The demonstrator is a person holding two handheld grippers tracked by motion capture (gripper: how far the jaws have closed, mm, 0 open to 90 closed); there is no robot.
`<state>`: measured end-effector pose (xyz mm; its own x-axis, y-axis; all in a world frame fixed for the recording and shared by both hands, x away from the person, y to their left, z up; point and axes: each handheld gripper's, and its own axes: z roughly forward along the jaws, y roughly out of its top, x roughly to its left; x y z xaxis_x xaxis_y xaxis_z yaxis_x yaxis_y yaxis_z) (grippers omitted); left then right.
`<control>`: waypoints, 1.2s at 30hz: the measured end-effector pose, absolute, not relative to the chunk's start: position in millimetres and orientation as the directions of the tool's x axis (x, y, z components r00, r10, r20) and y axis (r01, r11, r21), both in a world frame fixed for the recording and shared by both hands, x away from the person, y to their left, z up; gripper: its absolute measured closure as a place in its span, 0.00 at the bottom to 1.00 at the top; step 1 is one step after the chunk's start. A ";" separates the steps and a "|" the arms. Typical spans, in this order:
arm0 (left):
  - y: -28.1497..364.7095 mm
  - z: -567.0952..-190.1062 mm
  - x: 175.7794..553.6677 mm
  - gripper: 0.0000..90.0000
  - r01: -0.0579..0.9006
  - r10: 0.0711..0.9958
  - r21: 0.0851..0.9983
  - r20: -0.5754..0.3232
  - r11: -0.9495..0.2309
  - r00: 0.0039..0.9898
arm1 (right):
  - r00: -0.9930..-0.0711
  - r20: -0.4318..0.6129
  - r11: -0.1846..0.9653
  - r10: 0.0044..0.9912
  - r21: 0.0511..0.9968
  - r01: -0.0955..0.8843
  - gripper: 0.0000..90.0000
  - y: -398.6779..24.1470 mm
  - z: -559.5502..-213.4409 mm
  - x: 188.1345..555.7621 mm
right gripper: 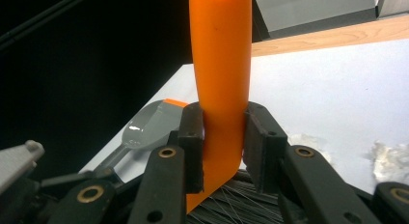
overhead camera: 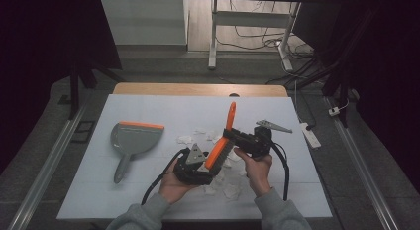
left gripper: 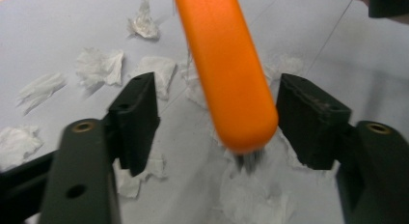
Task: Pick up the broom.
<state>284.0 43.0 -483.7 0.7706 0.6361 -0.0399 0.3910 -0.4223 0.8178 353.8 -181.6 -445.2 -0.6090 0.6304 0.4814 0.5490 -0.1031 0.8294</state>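
the right gripper (overhead camera: 233,139) was clenched on the orange-handled plastic brush (overhead camera: 222,141) at frame centre; the left gripper (overhead camera: 207,166), jaws released, straddled its head. white paper scraps (overhead camera: 184,139) lay unswept on the counter (overhead camera: 148,200), grey dustpan (overhead camera: 130,140) waiting left.

Table (overhead camera: 148,190): carries all the items listed.
Dustpan (overhead camera: 132,137): left part of table, handle toward the person.
Paper scraps (overhead camera: 185,139): mid-table, right of dustpan; more apparently lie under the brush.
Brush (overhead camera: 221,143): above the scraps, between left gripper (overhead camera: 203,174) and right gripper (overhead camera: 229,135).
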 end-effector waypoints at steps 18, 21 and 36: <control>55.2 -490.9 295.8 0.85 0.436 0.676 0.830 -0.101 -0.347 0.730 | -0.594 0.525 -0.163 0.609 0.817 0.554 0.79 -173.7 -450.2 346.6; 58.7 -488.9 295.9 0.85 0.430 0.676 0.830 -0.089 -0.355 0.731 | -0.599 0.524 -0.165 0.605 0.819 0.550 0.78 -172.5 -449.8 346.0; 83.6 -476.9 297.5 0.87 0.402 0.667 0.822 -0.037 -0.404 0.744 | -0.683 0.368 -0.002 0.631 0.881 0.472 0.52 -184.4 -433.4 344.7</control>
